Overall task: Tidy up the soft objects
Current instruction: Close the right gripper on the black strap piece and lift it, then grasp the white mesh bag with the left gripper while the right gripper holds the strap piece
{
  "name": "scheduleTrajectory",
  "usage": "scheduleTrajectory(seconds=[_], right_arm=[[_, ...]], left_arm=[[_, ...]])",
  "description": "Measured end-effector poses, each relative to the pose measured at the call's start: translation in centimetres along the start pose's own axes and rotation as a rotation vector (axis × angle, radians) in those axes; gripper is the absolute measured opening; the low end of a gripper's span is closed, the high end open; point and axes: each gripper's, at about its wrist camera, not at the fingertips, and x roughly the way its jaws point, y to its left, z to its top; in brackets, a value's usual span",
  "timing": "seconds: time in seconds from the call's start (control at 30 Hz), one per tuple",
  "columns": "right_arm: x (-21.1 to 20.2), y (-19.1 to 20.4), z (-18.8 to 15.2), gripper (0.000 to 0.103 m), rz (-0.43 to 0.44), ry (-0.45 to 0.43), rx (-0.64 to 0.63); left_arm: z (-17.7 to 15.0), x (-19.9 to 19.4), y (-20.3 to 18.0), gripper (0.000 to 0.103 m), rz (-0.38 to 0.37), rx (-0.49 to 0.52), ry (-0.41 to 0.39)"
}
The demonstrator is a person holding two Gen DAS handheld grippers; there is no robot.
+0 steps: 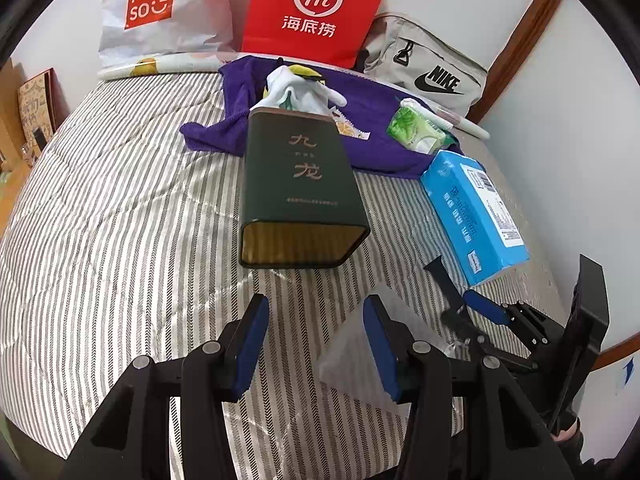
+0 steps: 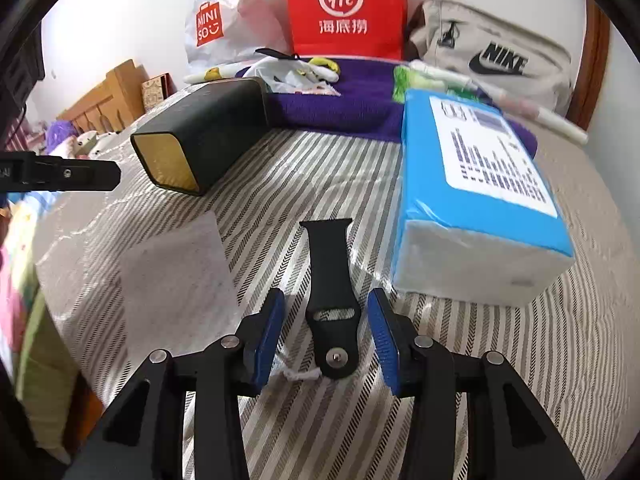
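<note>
A black watch strap point(image 2: 331, 300) lies flat on the striped quilt point(image 2: 500, 360). My right gripper point(image 2: 326, 322) is open with its blue pads on either side of the strap's near end, not closed on it. The strap also shows in the left wrist view point(image 1: 444, 284), just ahead of the right gripper point(image 1: 478, 304). My left gripper point(image 1: 316, 326) is open and empty above the quilt point(image 1: 100, 220); a translucent plastic bag point(image 1: 360, 344) lies by its right finger and also shows in the right wrist view point(image 2: 176, 280). A dark green box point(image 1: 298, 184) lies on its side ahead.
A blue tissue pack point(image 2: 476, 196) lies right of the strap. A purple towel point(image 1: 376, 120) at the back holds white cloth point(image 1: 300, 88) and a green packet point(image 1: 418, 130). Behind stand a Miniso bag point(image 1: 152, 4), a red bag point(image 1: 316, 8) and a grey Nike bag point(image 1: 432, 68).
</note>
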Motion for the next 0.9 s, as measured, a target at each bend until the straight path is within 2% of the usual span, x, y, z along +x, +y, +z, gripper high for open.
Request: scheduleTrajectory(seconds=[0.03, 0.17, 0.4, 0.43, 0.5, 0.77, 0.83, 0.87, 0.9], right_arm=[[-0.1, -0.1, 0.0, 0.027, 0.009, 0.003, 0.000], [-0.2, -0.9, 0.2, 0.028, 0.040, 0.032, 0.039], [0.6, 0.0, 0.7, 0.033, 0.009, 0.010, 0.007], [0.7, -0.1, 0.7, 0.032, 0.012, 0.004, 0.008], [0.7, -0.2, 0.7, 0.024, 0.013, -0.004, 0.002], [-0.9, -0.7, 0.7, 0.023, 0.056, -0.023, 0.015], [-1.9, -0.8, 0.7, 0.023, 0.055, -0.042, 0.015], [-2.3, -0.9, 0.6, 0.023, 0.058, -0.046, 0.015], [-2.8, -1.0, 0.5, 0.023, 0.055, -0.053, 0.014]], left_arm=[[-0.1, 0.0, 0.0, 0.047, 0.000, 0.001, 0.000], [-0.6, 0.2, 0.2, 0.047, -0.003, -0.004, 0.006], [-1.1, 0.8, 0.5, 0.047, -0.009, -0.003, 0.024], [-1.2, 0.8, 0.5, 0.047, -0.009, -0.001, 0.024], [-1.4, 1.0, 0.6, 0.047, -0.009, -0.003, 0.028], [-3.2, 2.2, -0.2, 0.047, -0.029, 0.024, 0.064], [-3.5, 2.5, -0.7, 0.050, -0.042, 0.047, 0.063], [-3.6, 2.8, -1.0, 0.056, -0.049, 0.056, 0.065], [-3.6, 3.0, -1.3, 0.058, -0.052, 0.061, 0.064]])
